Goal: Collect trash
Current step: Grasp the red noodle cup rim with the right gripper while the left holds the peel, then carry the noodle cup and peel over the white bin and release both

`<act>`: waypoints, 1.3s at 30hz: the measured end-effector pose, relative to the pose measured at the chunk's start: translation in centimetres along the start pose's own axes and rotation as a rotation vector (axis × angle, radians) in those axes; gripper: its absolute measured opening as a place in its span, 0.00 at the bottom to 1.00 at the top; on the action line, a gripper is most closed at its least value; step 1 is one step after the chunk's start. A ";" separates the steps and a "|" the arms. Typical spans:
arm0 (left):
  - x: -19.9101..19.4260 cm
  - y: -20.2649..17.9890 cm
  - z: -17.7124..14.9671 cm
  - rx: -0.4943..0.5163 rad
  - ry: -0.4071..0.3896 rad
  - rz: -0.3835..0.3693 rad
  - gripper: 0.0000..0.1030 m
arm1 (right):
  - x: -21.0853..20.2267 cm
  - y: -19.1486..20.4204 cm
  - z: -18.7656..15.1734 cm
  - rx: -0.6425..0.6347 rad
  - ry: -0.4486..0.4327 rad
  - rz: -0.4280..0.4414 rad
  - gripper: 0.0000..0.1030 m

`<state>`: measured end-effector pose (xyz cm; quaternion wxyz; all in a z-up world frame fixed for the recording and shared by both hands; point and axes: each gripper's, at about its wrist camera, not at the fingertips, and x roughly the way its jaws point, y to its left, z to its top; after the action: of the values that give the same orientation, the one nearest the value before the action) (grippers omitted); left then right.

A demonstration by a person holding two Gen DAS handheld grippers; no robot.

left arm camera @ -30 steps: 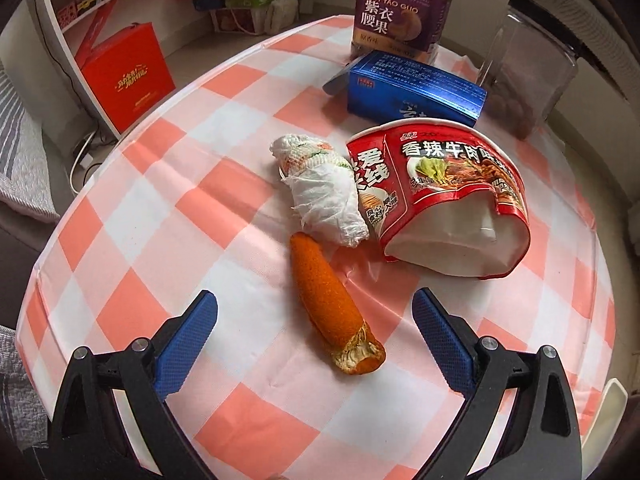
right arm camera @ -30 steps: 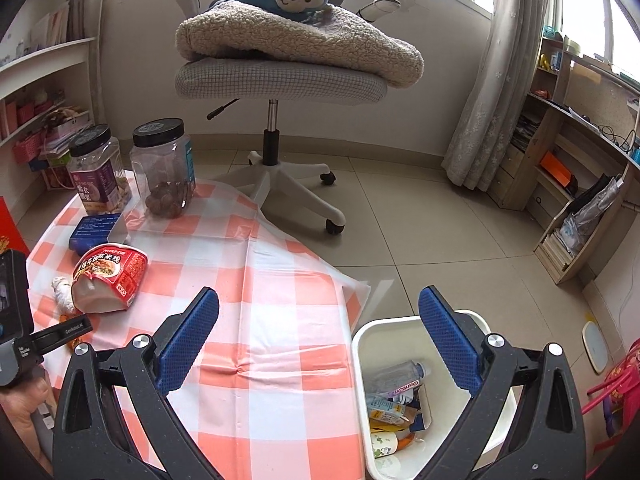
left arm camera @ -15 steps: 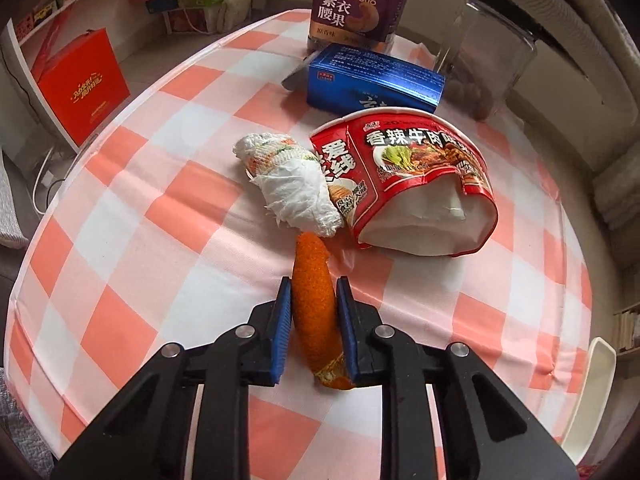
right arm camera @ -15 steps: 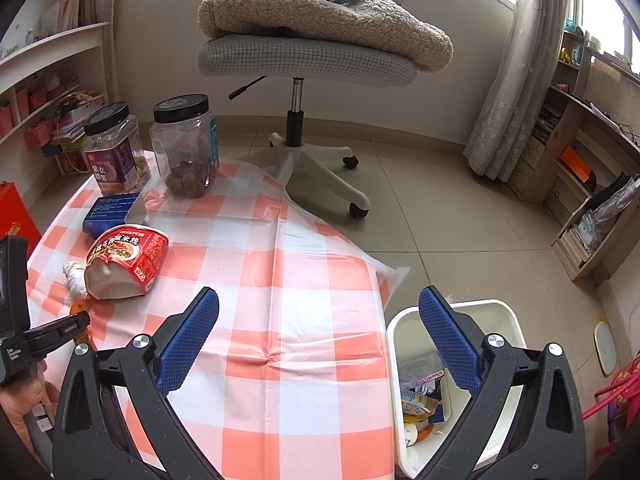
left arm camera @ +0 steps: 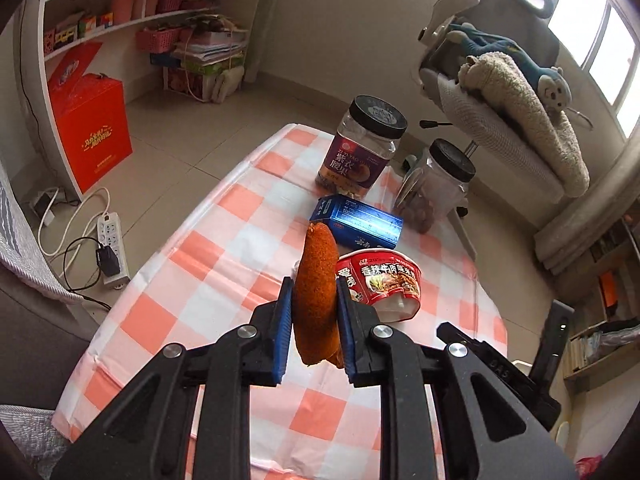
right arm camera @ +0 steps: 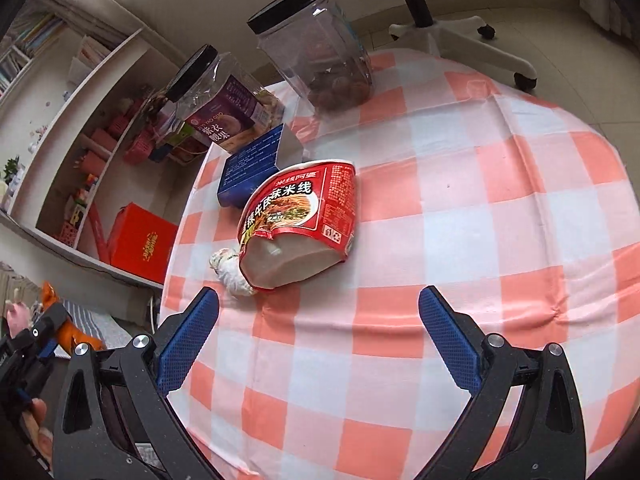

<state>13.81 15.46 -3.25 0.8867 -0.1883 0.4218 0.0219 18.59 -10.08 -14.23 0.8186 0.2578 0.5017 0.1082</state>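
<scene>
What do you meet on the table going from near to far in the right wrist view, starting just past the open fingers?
Crumpled white wrapper → red noodle cup lying on its side → blue box → purple-label jar → clear jar with black lid.

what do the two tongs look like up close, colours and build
Both match. The left tongs and right tongs have matte black, angular plastic arms with triangular cutouts and round silver bolt heads at the joints. Each finger carries a long blue pad with a fine dimpled grip texture. No cables show on either. Bare fingers of the person's left hand show, no sleeve visible.
</scene>
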 end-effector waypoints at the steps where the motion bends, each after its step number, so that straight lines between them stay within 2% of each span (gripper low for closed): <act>1: 0.0 0.3 0.2 -0.010 0.010 -0.020 0.20 | 0.9 0.1 -0.2 0.035 -0.001 0.026 0.93; 6: -1.4 0.3 0.3 0.054 -0.049 0.026 0.20 | 5.0 0.8 -0.3 0.146 -0.039 0.080 0.93; 9: -2.2 1.0 0.5 0.041 -0.065 0.018 0.21 | 7.0 0.5 0.1 0.229 -0.056 0.065 0.94; 10: -2.3 1.2 0.6 0.032 -0.065 0.011 0.21 | 7.3 0.8 0.3 0.242 -0.089 0.054 0.94; 13: -2.7 1.8 0.7 0.008 -0.059 -0.016 0.21 | 8.2 2.1 1.1 0.214 -0.115 -0.012 0.94; 14: -2.8 1.8 0.8 0.005 -0.060 -0.019 0.21 | 8.3 2.6 1.2 0.190 -0.117 -0.046 0.92; 15: -2.9 1.9 0.7 0.003 -0.061 -0.022 0.21 | 8.4 3.0 1.1 0.165 -0.119 -0.089 0.81; 16: -3.0 2.0 0.7 0.000 -0.062 -0.026 0.21 | 8.2 3.0 1.0 0.140 -0.125 -0.110 0.78; 19: -3.3 2.3 0.7 -0.011 -0.064 -0.039 0.21 | 7.0 2.5 0.5 0.102 -0.143 -0.103 0.60; 20: -3.4 2.4 0.7 -0.015 -0.064 -0.043 0.21 | 6.4 2.7 0.4 0.065 -0.144 -0.083 0.44; 21: -3.5 2.5 0.7 -0.018 -0.065 -0.046 0.21 | 5.8 2.9 0.2 0.032 -0.133 -0.103 0.41; 26: -3.7 2.7 0.6 -0.037 -0.063 -0.065 0.21 | 2.7 1.9 -0.6 -0.071 -0.094 -0.131 0.34; 28: -3.6 2.6 0.5 -0.045 -0.061 -0.069 0.21 | 1.2 1.3 -1.1 -0.115 -0.091 -0.168 0.32; 35: -3.2 1.5 0.0 -0.036 -0.048 -0.089 0.21 | -4.2 0.8 -2.0 -0.292 -0.132 -0.286 0.31; 39: -2.8 0.7 -0.3 -0.025 -0.042 -0.090 0.21 | -6.7 0.7 -2.3 -0.348 -0.156 -0.325 0.31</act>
<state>11.66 16.36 -1.46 0.8931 -0.2173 0.3937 -0.0087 13.44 -11.67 -9.62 0.8935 0.0363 0.4459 0.0396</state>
